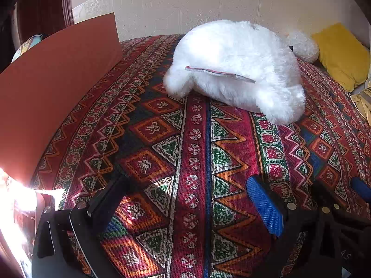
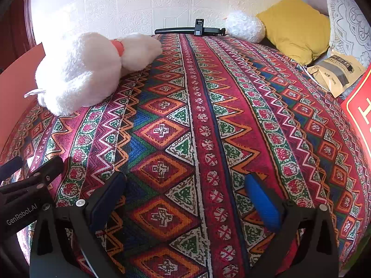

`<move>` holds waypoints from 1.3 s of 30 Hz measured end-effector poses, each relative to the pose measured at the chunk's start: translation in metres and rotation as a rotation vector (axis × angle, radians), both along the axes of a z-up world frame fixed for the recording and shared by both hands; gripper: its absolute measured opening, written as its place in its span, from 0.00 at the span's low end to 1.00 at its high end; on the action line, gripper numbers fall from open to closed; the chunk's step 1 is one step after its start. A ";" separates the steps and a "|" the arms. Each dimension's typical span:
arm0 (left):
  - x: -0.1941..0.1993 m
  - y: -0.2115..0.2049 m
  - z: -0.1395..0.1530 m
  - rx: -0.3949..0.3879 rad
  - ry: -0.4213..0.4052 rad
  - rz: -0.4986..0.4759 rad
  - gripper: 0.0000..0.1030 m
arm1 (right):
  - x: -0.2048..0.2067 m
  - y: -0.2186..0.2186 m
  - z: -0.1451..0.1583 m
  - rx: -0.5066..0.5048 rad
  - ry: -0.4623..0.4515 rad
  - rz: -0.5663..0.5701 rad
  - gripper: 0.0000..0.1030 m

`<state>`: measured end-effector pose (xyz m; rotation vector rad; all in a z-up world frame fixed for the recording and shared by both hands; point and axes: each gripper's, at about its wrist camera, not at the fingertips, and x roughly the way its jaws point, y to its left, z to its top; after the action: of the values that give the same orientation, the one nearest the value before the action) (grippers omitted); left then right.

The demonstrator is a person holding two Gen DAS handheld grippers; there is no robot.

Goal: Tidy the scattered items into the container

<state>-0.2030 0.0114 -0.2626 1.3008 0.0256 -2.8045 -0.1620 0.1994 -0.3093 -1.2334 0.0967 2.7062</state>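
Nothing looks tidied yet: the white plush toy [image 1: 234,69] lies loose on the patterned bedspread [image 1: 197,162], left tongs [image 1: 185,208] and right tongs [image 2: 185,203] both spread apart, empty.

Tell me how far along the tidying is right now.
Nothing looks put away yet. Both the left gripper and right gripper are open and empty above the patterned cloth. The white plush toy, the smaller fluffy white item and the black stick still lie loose. No container interior is visible.
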 end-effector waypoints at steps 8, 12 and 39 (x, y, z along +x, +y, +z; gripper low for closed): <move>-0.001 -0.001 0.001 0.000 0.000 0.000 1.00 | 0.000 -0.001 0.001 0.000 0.000 -0.001 0.99; -0.003 -0.001 0.001 0.000 0.000 0.000 1.00 | 0.000 -0.001 0.001 0.000 0.000 -0.001 0.99; -0.006 -0.004 0.003 0.000 0.000 0.000 1.00 | -0.001 -0.001 0.000 -0.001 0.001 -0.003 0.99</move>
<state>-0.2088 0.0077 -0.2594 1.3003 0.0256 -2.8050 -0.1626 0.1981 -0.3092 -1.2309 0.0996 2.7041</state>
